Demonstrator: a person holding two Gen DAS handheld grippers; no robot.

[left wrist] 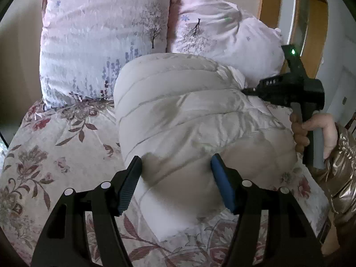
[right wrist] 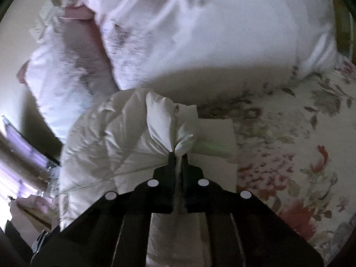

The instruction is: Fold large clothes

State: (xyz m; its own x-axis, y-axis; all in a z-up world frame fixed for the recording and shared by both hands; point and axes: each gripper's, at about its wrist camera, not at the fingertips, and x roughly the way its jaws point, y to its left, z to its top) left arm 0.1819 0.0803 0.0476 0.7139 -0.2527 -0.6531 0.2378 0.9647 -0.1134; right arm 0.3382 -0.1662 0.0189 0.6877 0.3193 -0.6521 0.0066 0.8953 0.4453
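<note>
A white quilted puffer jacket (left wrist: 178, 115) lies folded into a thick bundle on the flowered bedspread (left wrist: 55, 155). My left gripper (left wrist: 176, 182) hovers over its near end, open, the bundle showing between the blue pads without being pinched. My right gripper (left wrist: 247, 91) reaches in from the right, held by a hand (left wrist: 316, 131), its tips at the jacket's far right edge. In the right wrist view that gripper (right wrist: 178, 155) is shut on a bunched fold of the jacket (right wrist: 111, 138), which fans out above the fingertips.
Two pale pink printed pillows (left wrist: 100, 44) (left wrist: 222, 35) lean at the head of the bed behind the jacket. A wooden frame (left wrist: 269, 0) stands at the back right. A shiny gold sleeve (left wrist: 342, 155) comes in at the right edge. The bedspread (right wrist: 289, 144) extends right of the jacket.
</note>
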